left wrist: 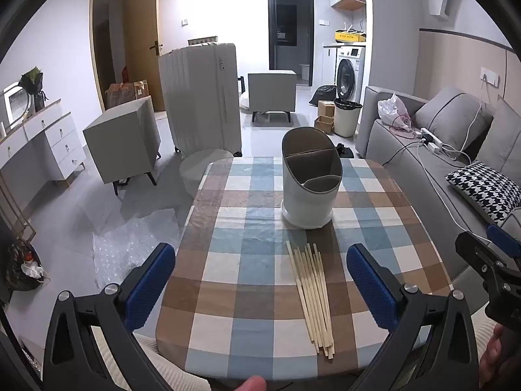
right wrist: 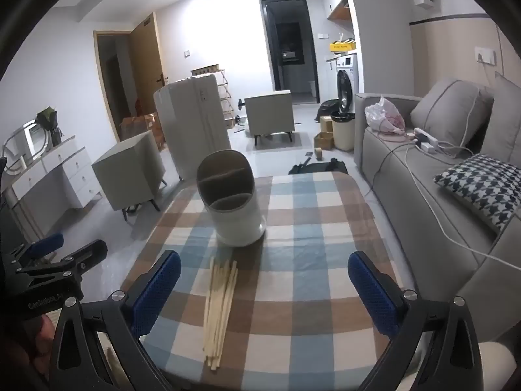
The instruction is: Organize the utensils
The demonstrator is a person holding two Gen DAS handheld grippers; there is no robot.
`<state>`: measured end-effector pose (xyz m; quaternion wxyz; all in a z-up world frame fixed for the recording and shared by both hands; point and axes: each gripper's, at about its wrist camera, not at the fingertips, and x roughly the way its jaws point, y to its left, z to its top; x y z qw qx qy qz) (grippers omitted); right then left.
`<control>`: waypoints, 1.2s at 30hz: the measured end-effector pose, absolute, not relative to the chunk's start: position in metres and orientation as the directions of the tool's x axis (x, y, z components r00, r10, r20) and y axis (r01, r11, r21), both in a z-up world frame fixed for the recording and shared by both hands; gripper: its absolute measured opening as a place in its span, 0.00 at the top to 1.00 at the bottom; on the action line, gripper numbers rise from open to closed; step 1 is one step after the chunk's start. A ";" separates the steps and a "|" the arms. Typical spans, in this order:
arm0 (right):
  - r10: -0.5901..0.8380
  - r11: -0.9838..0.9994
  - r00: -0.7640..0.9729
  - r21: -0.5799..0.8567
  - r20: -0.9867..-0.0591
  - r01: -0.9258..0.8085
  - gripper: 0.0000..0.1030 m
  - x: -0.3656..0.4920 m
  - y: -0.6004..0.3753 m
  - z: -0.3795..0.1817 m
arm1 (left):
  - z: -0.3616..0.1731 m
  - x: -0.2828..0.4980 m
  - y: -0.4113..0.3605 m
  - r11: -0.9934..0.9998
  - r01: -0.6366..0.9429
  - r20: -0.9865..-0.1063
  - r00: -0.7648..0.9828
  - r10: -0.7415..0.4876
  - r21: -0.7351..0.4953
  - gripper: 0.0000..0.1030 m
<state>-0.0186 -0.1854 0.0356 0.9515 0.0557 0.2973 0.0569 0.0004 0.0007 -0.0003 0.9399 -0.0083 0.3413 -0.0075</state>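
Observation:
A bundle of several pale wooden chopsticks (left wrist: 312, 296) lies on the checked tablecloth (left wrist: 247, 280), pointing away from me; it also shows in the right wrist view (right wrist: 220, 309). Behind it stands a white utensil holder (left wrist: 311, 182) with grey divided compartments, empty, also in the right wrist view (right wrist: 232, 195). My left gripper (left wrist: 260, 290) is open and empty, held above the table's near end, with the chopsticks lying between its fingers. My right gripper (right wrist: 264, 293) is open and empty, just right of the chopsticks.
A grey sofa (right wrist: 423, 176) with a houndstooth cushion (right wrist: 482, 185) and cables runs along the table's right side. Bubble wrap (left wrist: 130, 244) lies on the floor left of the table. A suitcase (left wrist: 202, 97) and grey cabinets (left wrist: 123, 140) stand beyond.

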 end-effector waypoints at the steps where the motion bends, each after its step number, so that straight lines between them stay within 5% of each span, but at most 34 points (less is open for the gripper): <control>1: 0.141 0.987 0.818 0.140 -0.557 -0.075 0.00 -0.019 -0.185 0.036 | 0.000 0.000 0.000 1.000 0.009 -0.640 0.768 -0.016 -0.014 0.01; 36: 0.135 0.989 0.817 0.129 -0.560 -0.074 0.00 -0.019 -0.183 0.037 | 0.003 0.000 0.000 1.000 0.001 -0.628 0.778 -0.012 -0.018 0.01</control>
